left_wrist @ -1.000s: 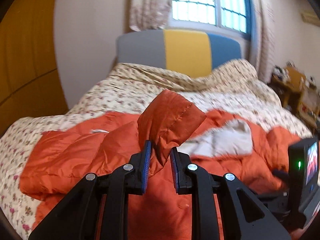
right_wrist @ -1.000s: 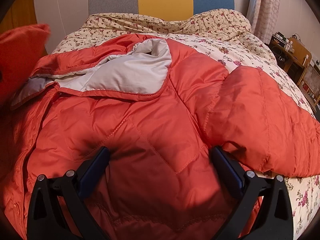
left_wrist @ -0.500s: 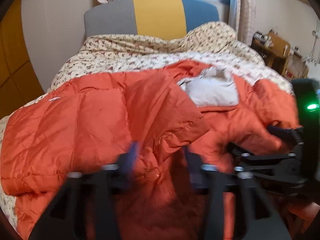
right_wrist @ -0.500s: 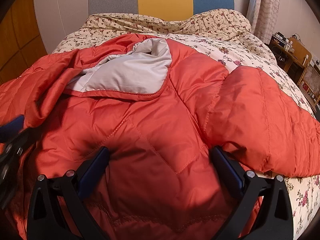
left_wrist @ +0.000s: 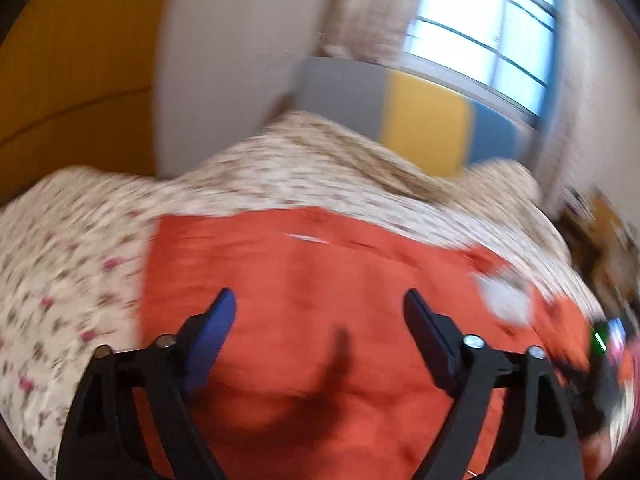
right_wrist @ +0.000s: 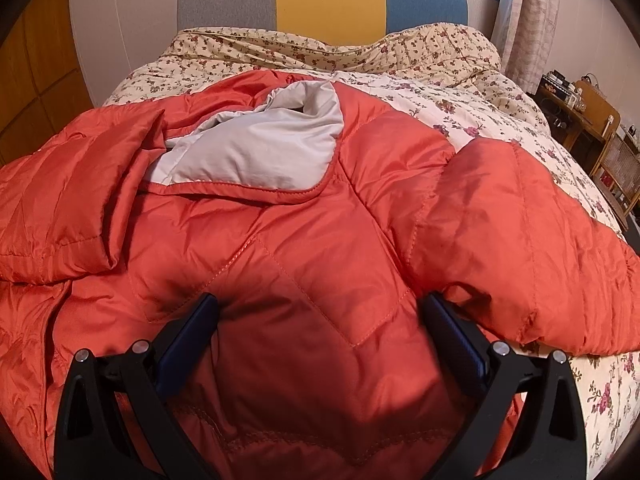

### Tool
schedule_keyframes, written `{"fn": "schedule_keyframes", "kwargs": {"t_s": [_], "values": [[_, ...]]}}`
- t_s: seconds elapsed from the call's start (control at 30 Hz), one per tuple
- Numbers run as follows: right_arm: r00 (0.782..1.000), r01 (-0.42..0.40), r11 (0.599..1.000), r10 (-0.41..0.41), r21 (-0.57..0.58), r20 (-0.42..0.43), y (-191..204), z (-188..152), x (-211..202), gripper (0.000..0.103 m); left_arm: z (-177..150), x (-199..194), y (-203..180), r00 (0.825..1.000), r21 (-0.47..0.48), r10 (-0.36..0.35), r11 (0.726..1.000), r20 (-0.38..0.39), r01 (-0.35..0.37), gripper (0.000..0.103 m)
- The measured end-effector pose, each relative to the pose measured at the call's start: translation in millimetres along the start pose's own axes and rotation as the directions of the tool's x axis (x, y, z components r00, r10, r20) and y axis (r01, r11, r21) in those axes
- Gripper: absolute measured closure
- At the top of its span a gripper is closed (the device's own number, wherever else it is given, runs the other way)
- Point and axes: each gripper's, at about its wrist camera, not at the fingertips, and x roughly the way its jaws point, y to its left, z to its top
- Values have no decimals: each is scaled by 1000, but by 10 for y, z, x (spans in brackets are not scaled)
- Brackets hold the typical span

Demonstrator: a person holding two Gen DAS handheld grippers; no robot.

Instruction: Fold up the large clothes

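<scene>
Orange padded jacket [right_wrist: 304, 248] sprawls across floral bedspread [right_wrist: 500, 120], grey lining exposed, sleeve reaching the bed's right edge; left gripper [left_wrist: 320, 304] and right gripper [right_wrist: 320, 308] both spread wide, holding nothing.

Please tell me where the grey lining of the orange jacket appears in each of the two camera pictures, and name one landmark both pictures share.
Left wrist view: the grey lining is a small blurred pale patch at the right, past the right fingertip, on the orange jacket.
Right wrist view: it lies large, above centre, inside the open collar area.
Shared landmark: the grey, yellow and blue headboard behind the bed.
</scene>
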Motion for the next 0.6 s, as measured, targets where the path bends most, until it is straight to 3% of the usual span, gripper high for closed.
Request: {"fn": "schedule_keyframes", "kwargs": {"t_s": [0.07, 0.13, 0.2, 0.3, 0.37, 0.43, 0.5, 0.57, 0.6], "values": [[1000, 0, 1000, 0, 0, 0, 1, 0, -2, 2, 38, 176, 230, 997, -27, 75, 997, -30, -76, 33], [1000, 2, 1000, -2, -1, 1, 6, 0, -3, 2, -5, 481, 380, 983, 23, 153, 988, -97, -152, 37], [1000, 4, 1000, -4, -2, -1, 9, 7, -9, 2, -150, 705, 427, 973, 64, 167, 985, -156, -159, 37], [1000, -9, 1000, 9, -2, -16, 1, 36, -28, 2, -224, 813, 336, 969, 108, 185, 980, -167, -168, 37], [999, -29, 1000, 29, 9, 43, 12, 99, -213, 2, -249, 820, 338, 969, 109, 185, 980, -161, -169, 37], [981, -104, 995, 101, 11, 165, 104, 191, -519, 2, -258, 814, 366, 971, 94, 175, 982, -160, -161, 37], [957, -182, 983, 182, -21, 225, 307, 309, -709, 2, -260, 819, 376, 971, 97, 181, 981, -158, -167, 36], [938, -255, 964, 266, -79, 221, 590, 422, -758, 4, -264, 828, 362, 969, 104, 190, 979, -157, -175, 36], [933, -277, 955, 293, -101, 208, 729, 468, -739, 11, -259, 835, 371, 969, 104, 191, 979, -157, -176, 36]]}}
